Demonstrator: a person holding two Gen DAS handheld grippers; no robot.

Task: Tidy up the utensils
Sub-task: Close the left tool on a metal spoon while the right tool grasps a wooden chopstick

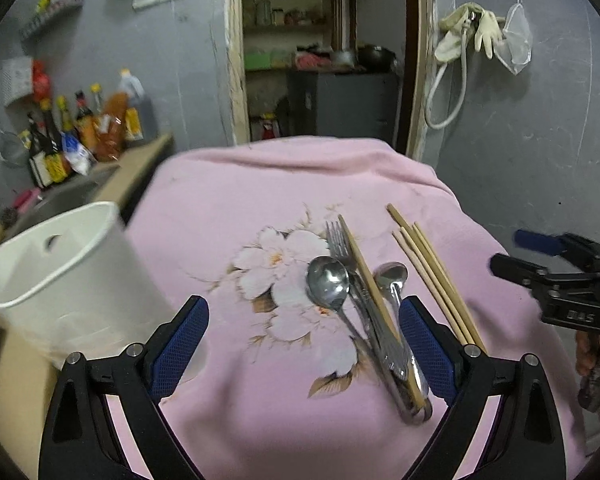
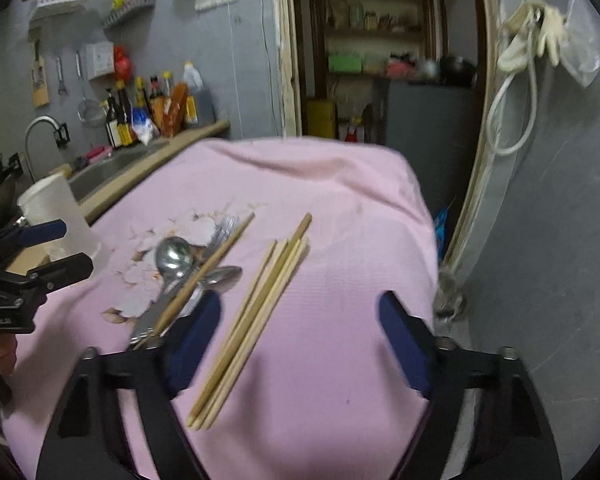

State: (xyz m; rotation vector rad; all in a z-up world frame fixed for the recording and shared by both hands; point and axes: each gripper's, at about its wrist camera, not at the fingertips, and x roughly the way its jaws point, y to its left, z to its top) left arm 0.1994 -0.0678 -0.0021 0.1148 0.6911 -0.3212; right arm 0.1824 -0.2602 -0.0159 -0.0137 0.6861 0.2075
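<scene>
The left tool [image 1: 302, 344] is wide open and holds nothing. A pile of metal things lies on the pink cloth [image 1: 228, 200] over the desk: a big spoon [image 1: 327, 280], a fork [image 1: 338, 238], a small spoon [image 1: 391, 276] and one wooden chopstick [image 1: 370, 284] across them. Their handles end just beside the tool's right finger. A white holder [image 1: 60, 264] stands to its left. The right tool [image 2: 300, 332] is wide open too, holding nothing. A bunch of chopsticks [image 2: 252, 328] lies between its fingers, close to the left one.
</scene>
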